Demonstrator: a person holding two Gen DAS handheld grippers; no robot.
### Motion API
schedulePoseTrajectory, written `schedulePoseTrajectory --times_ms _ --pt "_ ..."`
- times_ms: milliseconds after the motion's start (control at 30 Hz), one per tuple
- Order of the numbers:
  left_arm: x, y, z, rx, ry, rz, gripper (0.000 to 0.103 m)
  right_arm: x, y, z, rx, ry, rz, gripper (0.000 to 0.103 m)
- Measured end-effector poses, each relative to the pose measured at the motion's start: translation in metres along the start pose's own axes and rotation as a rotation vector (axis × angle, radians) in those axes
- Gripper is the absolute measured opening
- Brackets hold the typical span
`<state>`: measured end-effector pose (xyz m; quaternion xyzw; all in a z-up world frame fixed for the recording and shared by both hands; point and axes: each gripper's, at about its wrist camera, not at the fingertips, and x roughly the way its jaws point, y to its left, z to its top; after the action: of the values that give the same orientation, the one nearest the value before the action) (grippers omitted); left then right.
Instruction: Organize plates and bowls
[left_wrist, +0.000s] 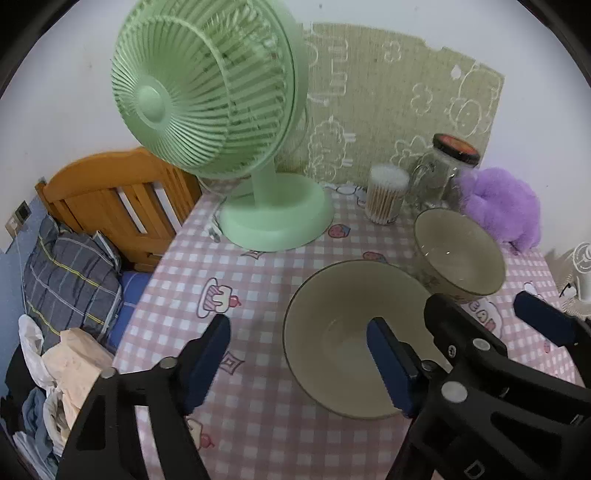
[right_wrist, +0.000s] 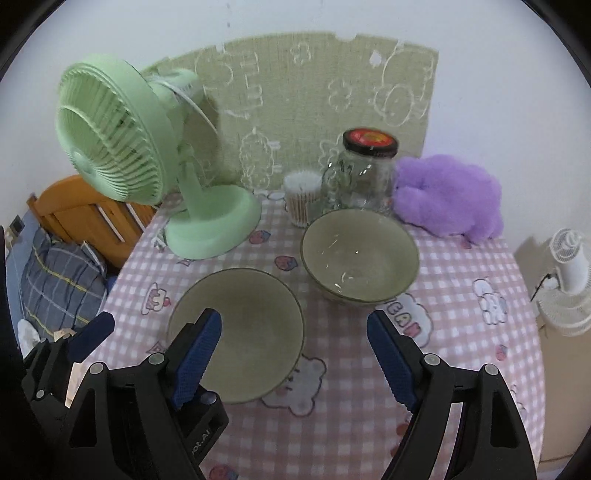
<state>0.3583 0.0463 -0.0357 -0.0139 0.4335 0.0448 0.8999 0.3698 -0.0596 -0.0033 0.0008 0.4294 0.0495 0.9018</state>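
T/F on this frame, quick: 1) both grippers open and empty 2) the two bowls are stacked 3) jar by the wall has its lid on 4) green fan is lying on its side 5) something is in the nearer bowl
1. True. The left gripper and the right gripper are both open, nothing between the fingers.
2. False. The nearer wide beige bowl and the farther glossy beige bowl stand apart on the pink checked tablecloth.
3. True. The clear glass jar wears its black and red lid.
4. False. The pale green desk fan stands upright on its round base.
5. False. The nearer bowl looks empty.
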Motion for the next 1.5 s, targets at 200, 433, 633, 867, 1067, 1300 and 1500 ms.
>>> schedulePoseTrajectory --times_ms 200,433,633,867,1067,1300,1500 --pt "0.028 -0.001 0.001 -0.011 0.045 0.023 0.065 0.036 -0.001 0.002 0.008 0.051 0.050 0.062" --pt "0.046 -0.005 0.003 -0.005 0.068 0.043 0.054 0.065 0.000 0.005 0.016 0.094 0.068 0.052" --pt "0.060 -0.005 0.003 -0.013 0.093 0.044 0.035 0.081 -0.004 0.006 0.026 0.118 0.070 0.037" --pt "0.065 -0.005 0.002 -0.010 0.092 0.055 0.023 0.091 -0.004 0.005 0.019 0.120 0.072 0.024" --pt "0.063 -0.006 0.001 -0.012 0.103 0.052 0.023 0.089 -0.005 0.006 0.027 0.128 0.074 0.024" --pt "0.046 -0.007 0.000 0.000 0.089 0.041 0.023 0.073 -0.007 0.004 0.021 0.120 0.066 0.024" --pt "0.021 -0.006 -0.003 0.003 0.067 0.019 0.023 0.050 -0.008 0.003 0.027 0.101 0.051 0.024"
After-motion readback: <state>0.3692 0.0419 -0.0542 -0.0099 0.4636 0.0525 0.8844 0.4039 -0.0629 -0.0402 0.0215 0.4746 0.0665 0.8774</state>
